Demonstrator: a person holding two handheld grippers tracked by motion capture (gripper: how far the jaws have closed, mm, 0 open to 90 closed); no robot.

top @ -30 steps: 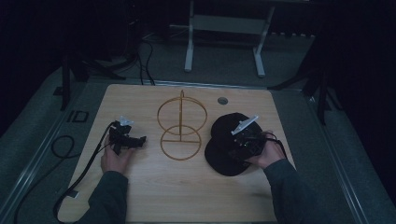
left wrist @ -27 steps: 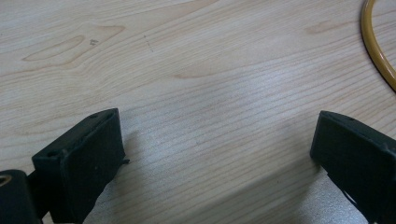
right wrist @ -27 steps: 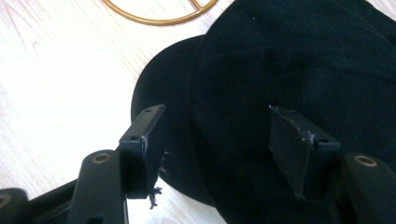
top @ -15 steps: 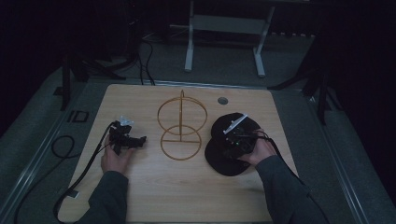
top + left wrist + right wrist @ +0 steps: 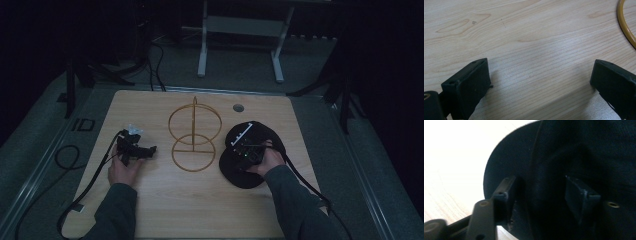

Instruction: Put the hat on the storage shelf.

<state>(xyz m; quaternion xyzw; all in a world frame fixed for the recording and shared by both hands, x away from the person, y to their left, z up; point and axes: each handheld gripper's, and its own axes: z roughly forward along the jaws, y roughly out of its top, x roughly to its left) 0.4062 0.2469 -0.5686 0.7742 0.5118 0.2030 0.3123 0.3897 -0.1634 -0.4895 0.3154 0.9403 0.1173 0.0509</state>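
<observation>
Two tools work over the desk (image 5: 200,200): the right tool (image 5: 541,195) is down on the black cap (image 5: 245,155) at the desk's right side, its jaws just closing around a fold of fabric, not yet pinching. The left tool (image 5: 539,82) rests released beside the gold wire stand (image 5: 194,135).

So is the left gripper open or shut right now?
Open. The left gripper has its jaws standing wide apart over the bare table, with nothing between them.
</observation>
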